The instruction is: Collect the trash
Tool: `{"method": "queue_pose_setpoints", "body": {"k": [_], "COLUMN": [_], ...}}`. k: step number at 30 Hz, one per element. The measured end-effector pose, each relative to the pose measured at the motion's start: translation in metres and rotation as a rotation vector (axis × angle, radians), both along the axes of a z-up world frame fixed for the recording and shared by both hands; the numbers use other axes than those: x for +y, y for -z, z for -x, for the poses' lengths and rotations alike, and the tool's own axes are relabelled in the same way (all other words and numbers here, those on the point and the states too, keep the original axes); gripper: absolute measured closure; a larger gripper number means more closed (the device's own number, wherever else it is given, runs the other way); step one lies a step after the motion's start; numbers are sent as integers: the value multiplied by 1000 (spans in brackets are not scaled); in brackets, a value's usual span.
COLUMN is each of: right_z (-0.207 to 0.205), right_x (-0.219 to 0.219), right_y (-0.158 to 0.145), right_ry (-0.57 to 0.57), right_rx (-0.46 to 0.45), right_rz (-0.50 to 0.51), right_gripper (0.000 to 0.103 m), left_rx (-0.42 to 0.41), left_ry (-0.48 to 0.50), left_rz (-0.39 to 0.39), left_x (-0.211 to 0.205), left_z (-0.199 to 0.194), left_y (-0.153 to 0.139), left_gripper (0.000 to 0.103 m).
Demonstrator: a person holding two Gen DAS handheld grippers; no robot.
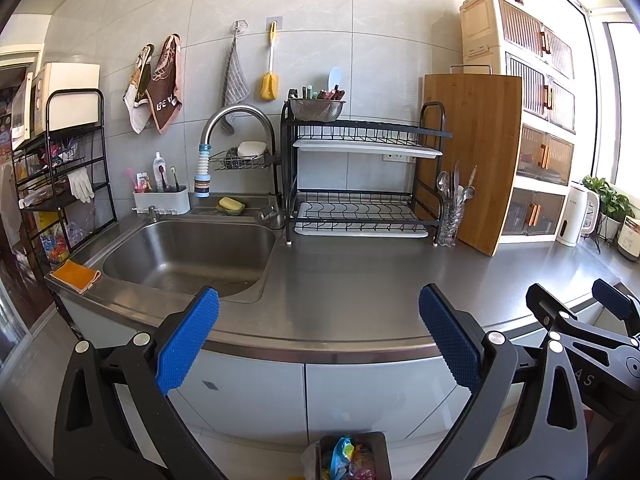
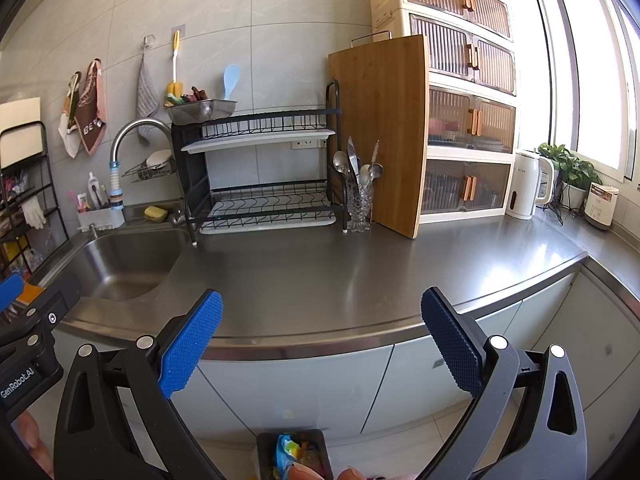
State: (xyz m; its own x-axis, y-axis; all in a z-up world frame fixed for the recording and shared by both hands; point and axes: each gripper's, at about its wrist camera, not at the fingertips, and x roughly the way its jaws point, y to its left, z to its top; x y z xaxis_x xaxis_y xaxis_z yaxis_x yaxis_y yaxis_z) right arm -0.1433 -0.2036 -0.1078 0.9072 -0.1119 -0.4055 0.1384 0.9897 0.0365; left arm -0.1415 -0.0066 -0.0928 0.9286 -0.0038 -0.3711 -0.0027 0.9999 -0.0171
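A dark trash bin stands on the floor in front of the cabinets, holding colourful wrappers; it also shows in the right wrist view. My left gripper is open and empty, held in front of the steel counter edge above the bin. My right gripper is open and empty, beside the left one; it also shows at the right of the left wrist view. No loose trash shows on the counter.
A sink with a tap lies at the left, an orange cloth at its corner. A dish rack, cutlery glass, cutting board, drawer cabinet, kettle and plant line the back.
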Motion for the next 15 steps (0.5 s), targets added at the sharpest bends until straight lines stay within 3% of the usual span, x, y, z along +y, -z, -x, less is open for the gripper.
{"method": "queue_pose_setpoints", "body": {"k": [15], "right_z": [0], "right_x": [1], "right_y": [0], "right_ry": [-1], "right_rx": [1], "right_rz": [2], "right_gripper": [3], "left_rx": [1], "left_ry": [-1], "left_rz": [-1], "left_x": [1], "left_z": [0], "left_y": [0], "left_gripper": [8]}}
